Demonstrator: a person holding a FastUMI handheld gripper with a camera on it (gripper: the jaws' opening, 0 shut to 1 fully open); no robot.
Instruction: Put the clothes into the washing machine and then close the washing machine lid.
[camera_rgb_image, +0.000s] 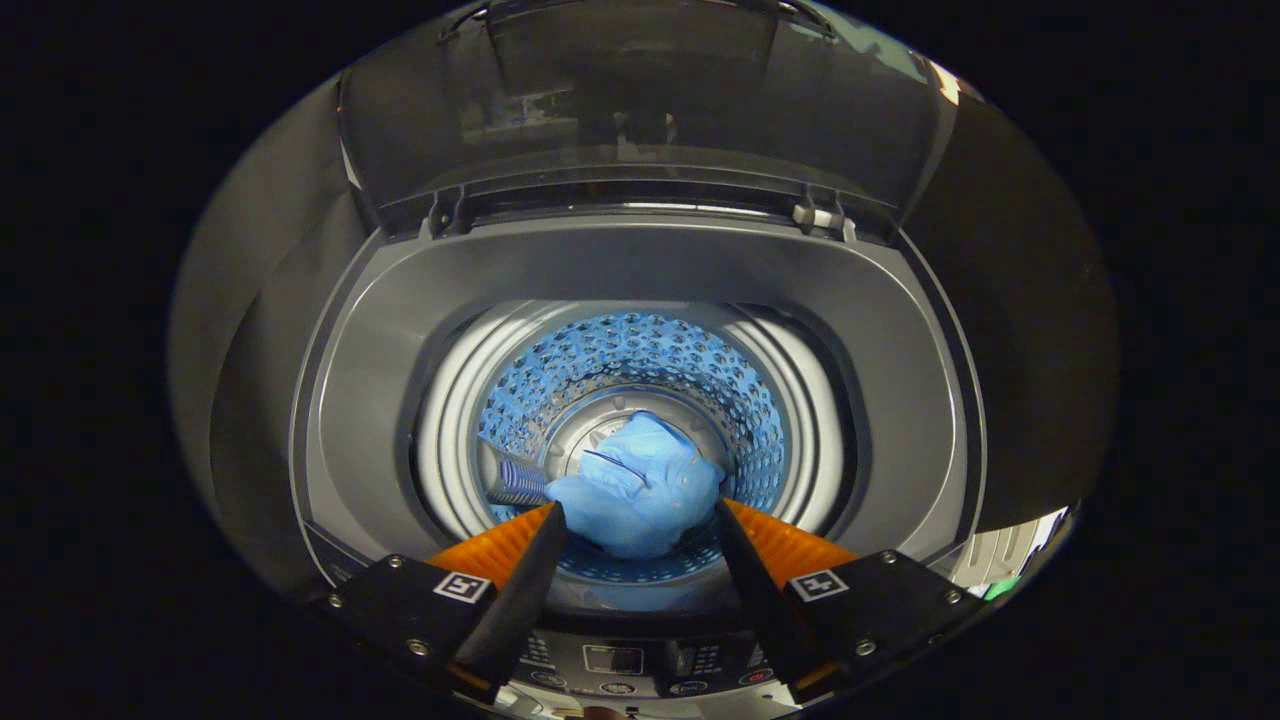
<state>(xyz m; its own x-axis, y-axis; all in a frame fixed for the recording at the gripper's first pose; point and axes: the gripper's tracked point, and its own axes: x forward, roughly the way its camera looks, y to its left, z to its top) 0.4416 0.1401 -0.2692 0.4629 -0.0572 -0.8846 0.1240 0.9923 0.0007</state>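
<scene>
In the drum (640, 370), one blue garment (640, 490) between spread fingers (520, 560).

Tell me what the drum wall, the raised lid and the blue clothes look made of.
Drum wall: perforated, shiny, likely steel. Lid: smooth, see-through with reflections, glass or plastic. Blue clothes: soft creased fabric, matte. The gripper hangs open over them.

Dull grey-brown booth wall (260, 300) hanging in soft vertical folds on either side of the washing machine (640, 270), lighter on one flank, darker on the other. Low beside the machine's front corner, a pale slatted object (1005, 555), brightly lit and partly hidden, with a small green bit (1003, 590) at its lower end; too little visible to name.
</scene>
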